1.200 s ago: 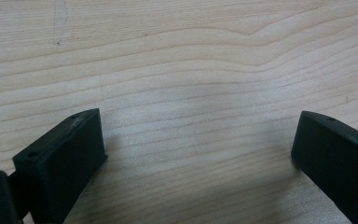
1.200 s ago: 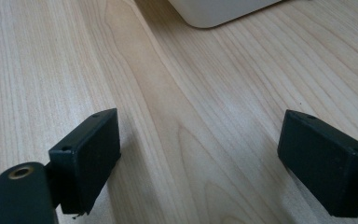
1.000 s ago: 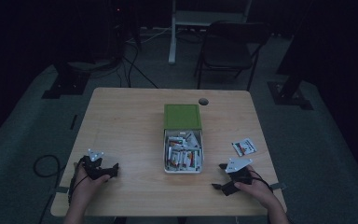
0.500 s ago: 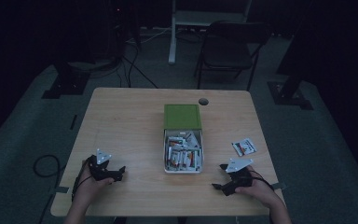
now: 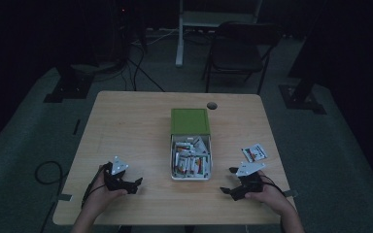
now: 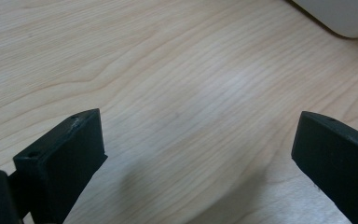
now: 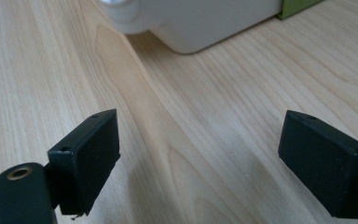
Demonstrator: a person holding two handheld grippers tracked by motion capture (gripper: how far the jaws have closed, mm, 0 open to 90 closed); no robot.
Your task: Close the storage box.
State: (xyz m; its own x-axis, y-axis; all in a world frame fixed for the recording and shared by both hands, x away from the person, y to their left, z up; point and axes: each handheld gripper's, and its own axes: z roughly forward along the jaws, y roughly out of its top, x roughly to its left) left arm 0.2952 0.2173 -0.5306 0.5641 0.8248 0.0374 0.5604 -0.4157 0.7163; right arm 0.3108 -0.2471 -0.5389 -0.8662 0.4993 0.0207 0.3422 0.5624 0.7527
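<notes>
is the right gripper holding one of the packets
No, the right gripper has its jaws spread wide over bare table, with nothing between them.

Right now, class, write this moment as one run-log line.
left gripper: open, empty, on table | right gripper: open, empty | white box: lid open, packets inside | loose packet: right of box

Pale smooth wood-grain table (image 6: 177, 93), matt white plastic box (image 7: 205, 23)
</notes>
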